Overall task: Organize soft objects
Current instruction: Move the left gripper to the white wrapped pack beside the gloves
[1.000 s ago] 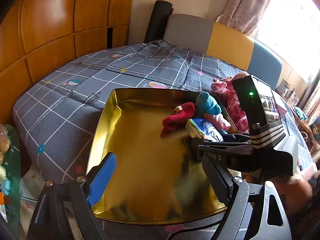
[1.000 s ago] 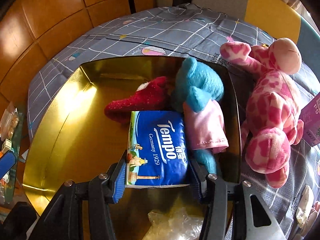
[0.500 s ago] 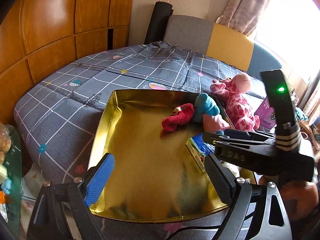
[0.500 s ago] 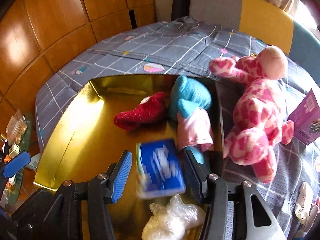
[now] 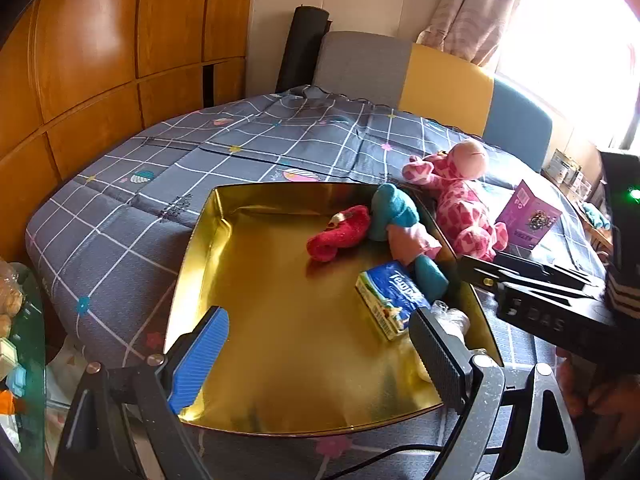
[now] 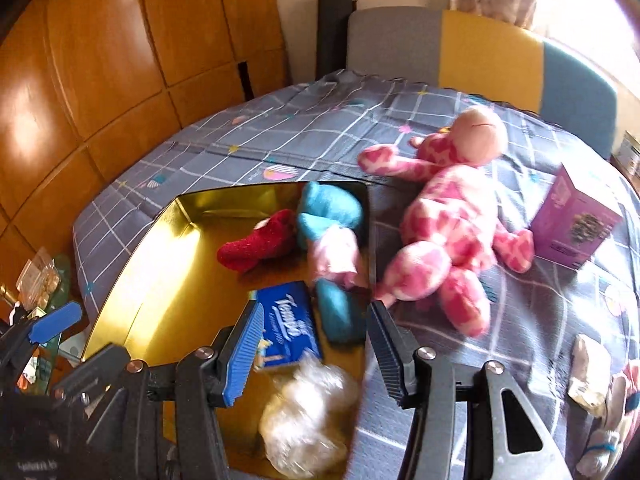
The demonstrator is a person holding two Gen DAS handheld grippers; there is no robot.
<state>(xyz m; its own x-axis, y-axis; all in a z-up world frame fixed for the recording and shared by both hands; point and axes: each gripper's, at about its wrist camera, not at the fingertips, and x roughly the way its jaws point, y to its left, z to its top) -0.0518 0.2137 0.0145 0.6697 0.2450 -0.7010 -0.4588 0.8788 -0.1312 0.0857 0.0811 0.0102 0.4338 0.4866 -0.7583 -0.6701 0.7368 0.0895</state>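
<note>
A gold tray lies on the grey checked bedspread. In it are a red plush, a blue plush with a pink shirt, a blue tissue pack and a crumpled clear plastic wad. A pink spotted plush lies on the bedspread just right of the tray. My right gripper hangs open above the tray's near right corner; the tissue pack lies flat below it, untouched. My left gripper stands wide open over the tray's near edge, holding nothing.
A purple box stands on the bedspread right of the pink plush. Small wrapped items lie at the far right. Wooden wall panels are on the left, a grey, yellow and blue headboard behind. A glass table with clutter is at the lower left.
The right gripper has pulled back and up from the tray, and the tissue pack that was between its pads now lies in the tray. The left gripper has hardly moved.
</note>
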